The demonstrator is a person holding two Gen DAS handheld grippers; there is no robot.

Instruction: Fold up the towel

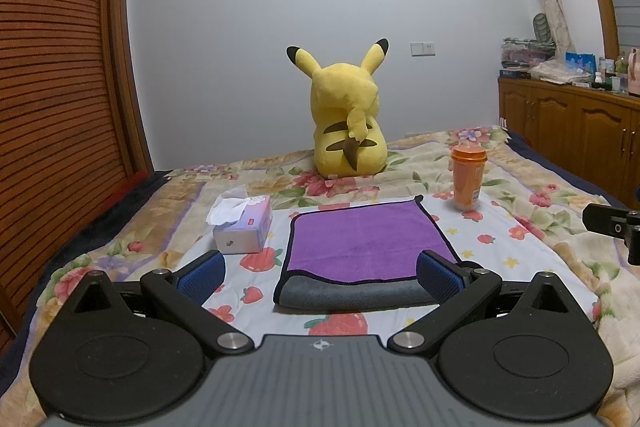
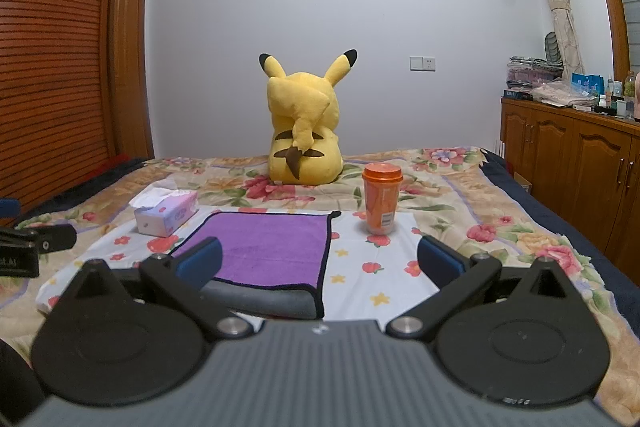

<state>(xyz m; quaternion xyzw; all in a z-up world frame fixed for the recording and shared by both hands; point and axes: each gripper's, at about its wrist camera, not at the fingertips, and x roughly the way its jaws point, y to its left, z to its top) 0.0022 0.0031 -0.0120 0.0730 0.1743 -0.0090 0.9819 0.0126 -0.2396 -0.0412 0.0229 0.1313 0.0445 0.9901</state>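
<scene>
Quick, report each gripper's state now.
Left gripper: open, holding nothing, above the purple microfibre towel.
Right gripper: open, holding nothing.

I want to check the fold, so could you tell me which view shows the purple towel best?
The left wrist view: the purple towel lies centred and nearly whole, its grey underside showing at the near fold. In the right wrist view, the towel sits off to the left, its near left corner hidden behind a gripper finger.

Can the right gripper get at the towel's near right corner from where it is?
Probably yes. The right gripper is open, and the purple towel lies just ahead with its corner between the fingers; the orange cup stands aside.
</scene>
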